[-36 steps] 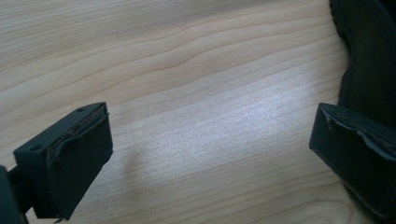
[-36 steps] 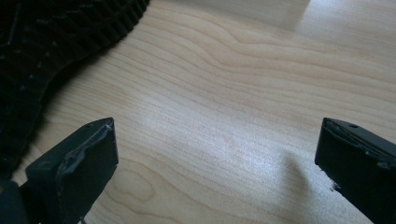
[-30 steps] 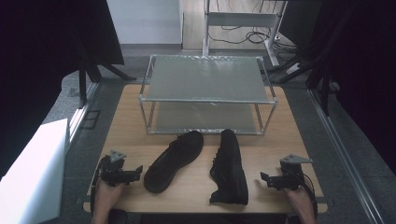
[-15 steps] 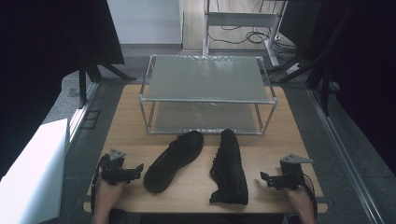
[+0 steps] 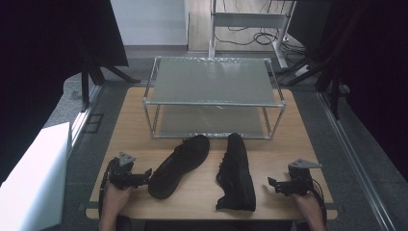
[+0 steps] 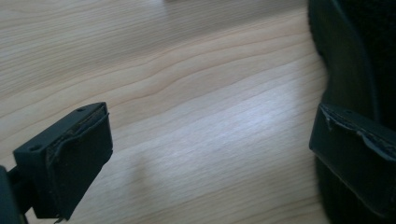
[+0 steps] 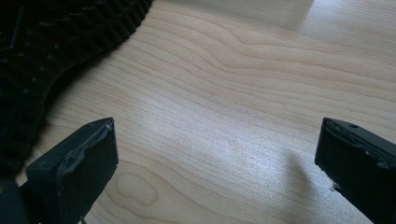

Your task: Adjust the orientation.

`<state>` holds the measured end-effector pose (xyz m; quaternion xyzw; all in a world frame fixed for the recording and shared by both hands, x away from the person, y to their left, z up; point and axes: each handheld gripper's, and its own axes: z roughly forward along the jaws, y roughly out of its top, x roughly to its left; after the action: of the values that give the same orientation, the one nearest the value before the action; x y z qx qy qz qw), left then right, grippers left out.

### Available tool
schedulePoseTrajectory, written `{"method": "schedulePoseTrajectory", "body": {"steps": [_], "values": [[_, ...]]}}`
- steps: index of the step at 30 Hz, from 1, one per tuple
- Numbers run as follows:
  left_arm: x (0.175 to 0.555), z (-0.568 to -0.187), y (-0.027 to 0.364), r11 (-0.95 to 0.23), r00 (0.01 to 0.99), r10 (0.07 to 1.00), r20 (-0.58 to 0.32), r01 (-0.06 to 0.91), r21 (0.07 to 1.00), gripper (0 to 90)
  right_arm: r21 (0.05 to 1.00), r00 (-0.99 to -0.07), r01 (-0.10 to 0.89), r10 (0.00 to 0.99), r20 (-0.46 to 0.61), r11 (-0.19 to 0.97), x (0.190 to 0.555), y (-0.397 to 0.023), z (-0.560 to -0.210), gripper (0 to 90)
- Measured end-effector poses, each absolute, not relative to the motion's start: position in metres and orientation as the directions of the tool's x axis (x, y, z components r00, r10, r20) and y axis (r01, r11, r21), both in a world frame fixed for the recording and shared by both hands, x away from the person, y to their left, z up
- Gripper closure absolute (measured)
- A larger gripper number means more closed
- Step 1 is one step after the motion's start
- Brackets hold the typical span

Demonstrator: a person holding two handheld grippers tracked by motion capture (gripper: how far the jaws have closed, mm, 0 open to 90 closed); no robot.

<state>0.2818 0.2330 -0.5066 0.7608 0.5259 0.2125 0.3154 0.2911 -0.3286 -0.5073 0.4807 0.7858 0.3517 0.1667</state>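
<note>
Two black shoes are lying on the wooden table (image 5: 202,192) before a metal two-tier rack (image 5: 211,96); left shoe (image 5: 179,164) upright, angled; right shoe (image 5: 235,173) tipped on its side; left claw (image 5: 146,174) is resting just beside the left shoe, jaws apart, empty; right claw (image 5: 270,185) is sitting near the right shoe, jaws apart, empty.

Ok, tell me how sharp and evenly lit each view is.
High view: table and rack lit and fairly sharp, surroundings black. Left gripper view: soft glare on the wood, shoe blurred and dark. Right gripper view: wood grain crisp with a pale sheen, shoe sole in shadow.
</note>
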Motion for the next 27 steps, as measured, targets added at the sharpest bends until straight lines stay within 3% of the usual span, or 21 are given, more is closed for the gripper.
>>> {"method": "schedulePoseTrajectory", "body": {"steps": [27], "values": [[0.264, -0.502, 0.176, -0.404, 0.535, 0.844, 0.031, 0.597, 0.693, 0.0, 0.710, -0.486, 0.641, 0.870, 0.081, 0.292, 0.291, -0.328, -0.508, 0.0]]}}
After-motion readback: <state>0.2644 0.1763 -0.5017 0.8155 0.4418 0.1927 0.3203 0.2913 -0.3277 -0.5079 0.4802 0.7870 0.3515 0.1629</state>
